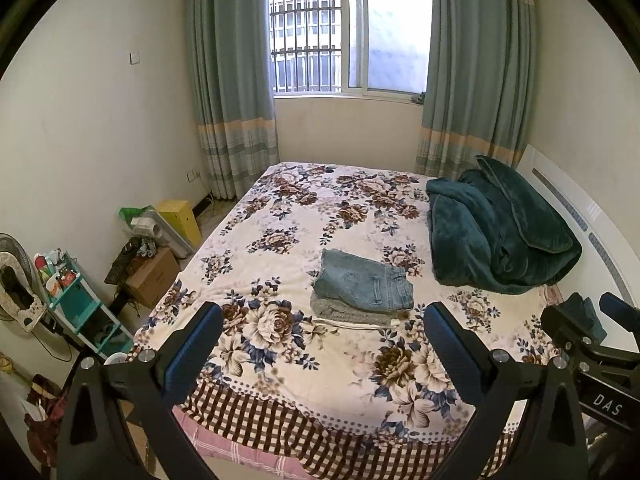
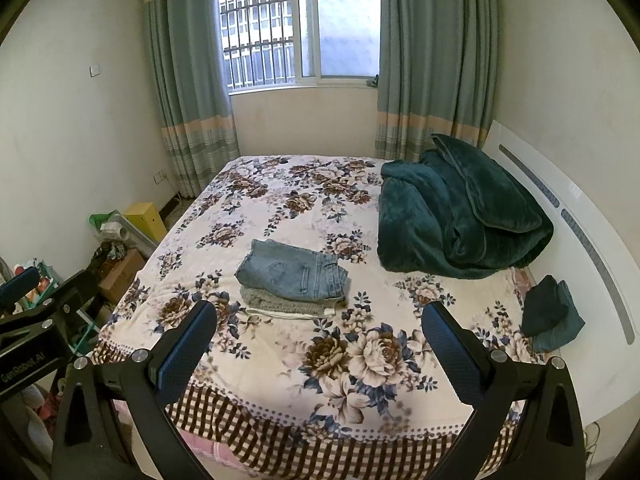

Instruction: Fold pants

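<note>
Small bedroom with off-white walls (image 1: pixel 100 128). Barred window (image 1: pixel 344 36) on the far wall, bright with daylight, framed by grey-green curtains (image 1: pixel 232 80) banded in peach. Bed (image 2: pixel 280 360) under a floral cover with a brown checked border, white headboard (image 2: pixel 580 240) along the right. Yellow box (image 1: pixel 180 216), cardboard carton (image 1: pixel 154 278) and teal shelf unit (image 1: pixel 80 304) crowded against the left wall.

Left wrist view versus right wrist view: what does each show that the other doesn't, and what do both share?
Only the left wrist view shows the fan and the teal shelf rack in full by the wall. Only the right wrist view shows the small dark green folded cloth unobstructed near the headboard. Both show the folded jeans stacked on a grey garment on the floral bedspread, the green blanket, and open jaws holding nothing.
</note>
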